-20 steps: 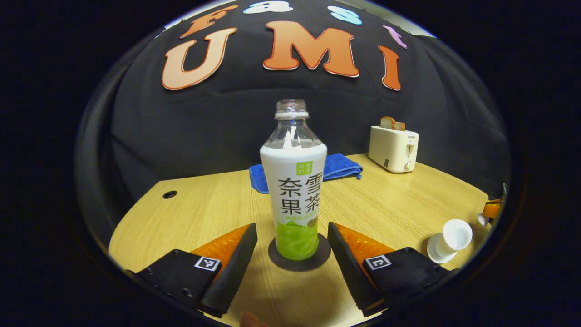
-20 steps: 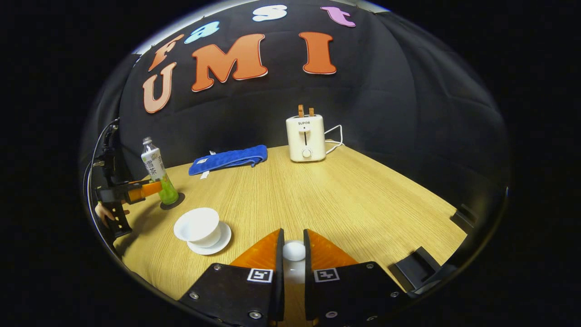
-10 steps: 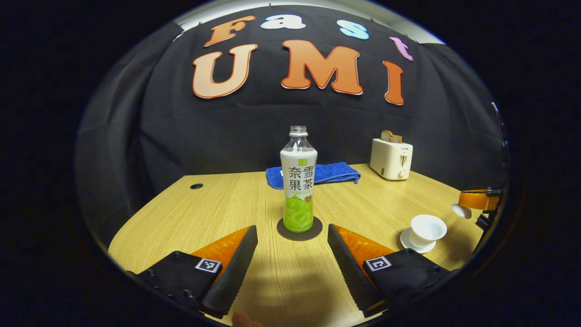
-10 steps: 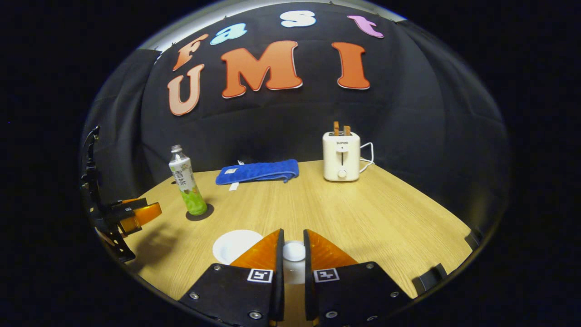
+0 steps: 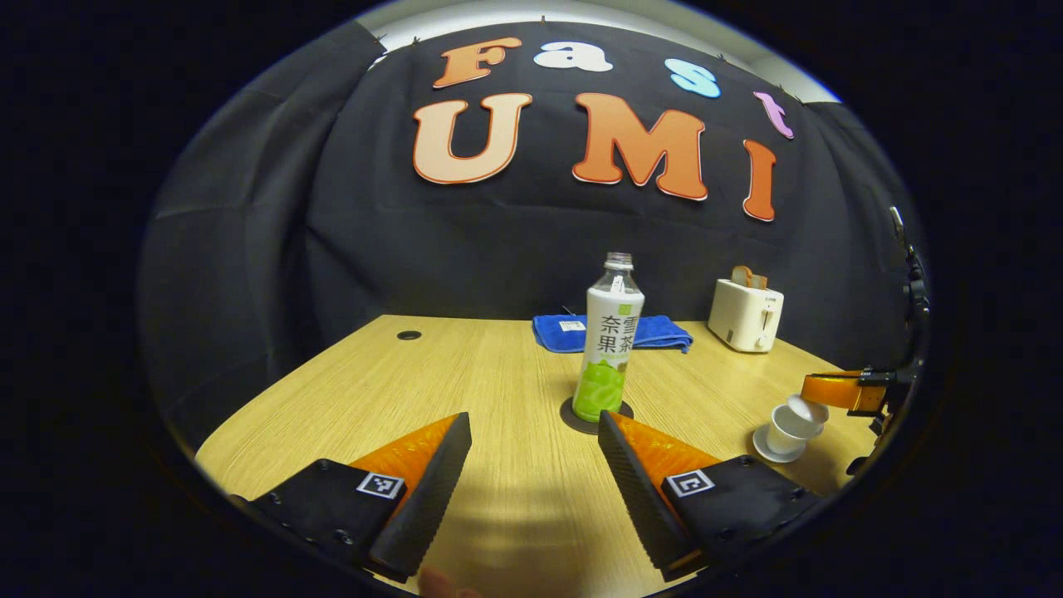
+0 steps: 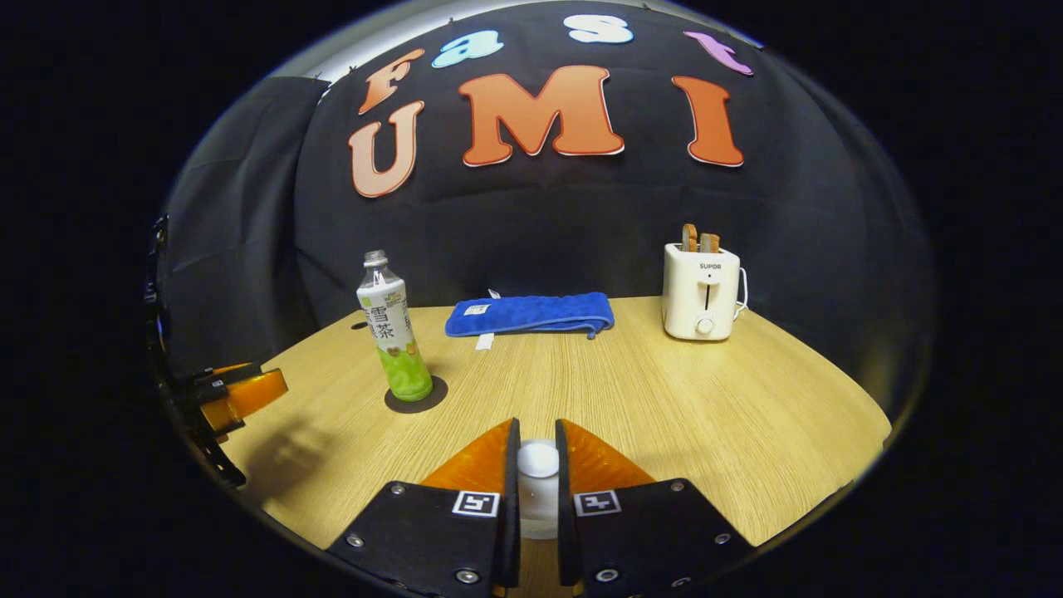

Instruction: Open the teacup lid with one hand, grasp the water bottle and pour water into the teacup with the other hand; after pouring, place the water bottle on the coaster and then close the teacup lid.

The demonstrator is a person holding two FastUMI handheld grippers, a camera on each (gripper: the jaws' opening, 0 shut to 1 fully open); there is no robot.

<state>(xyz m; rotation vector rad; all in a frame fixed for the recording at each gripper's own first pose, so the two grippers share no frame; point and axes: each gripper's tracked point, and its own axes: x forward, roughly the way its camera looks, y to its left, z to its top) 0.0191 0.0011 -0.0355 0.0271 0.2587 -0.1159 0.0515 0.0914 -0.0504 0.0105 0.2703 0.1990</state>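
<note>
- The water bottle [image 5: 612, 336] stands upright on its dark round coaster [image 5: 595, 414], uncapped, on the desk [image 5: 465, 382] just ahead of my left gripper [image 5: 531, 465].
- My left jaws are spread wide with nothing between them; the tip of one finger overlaps the coaster's edge in the left gripper view (I cannot tell if it touches).
- The teacup [image 5: 789, 422] sits on its saucer [image 5: 771, 447] off to the right of the bottle, well apart from it.
- My right gripper [image 6: 532, 465] has its jaws closed on the white knob of the teacup lid [image 6: 537, 461]. In the left gripper view the lid hangs tilted right at the cup's rim, touching or just above it (hard to say which).
- Behind the bottle a folded blue towel [image 6: 531, 314] lies near the back of the desk.
- A white toaster [image 6: 700, 280] with two slices of toast up stands to the right of the towel.
</note>
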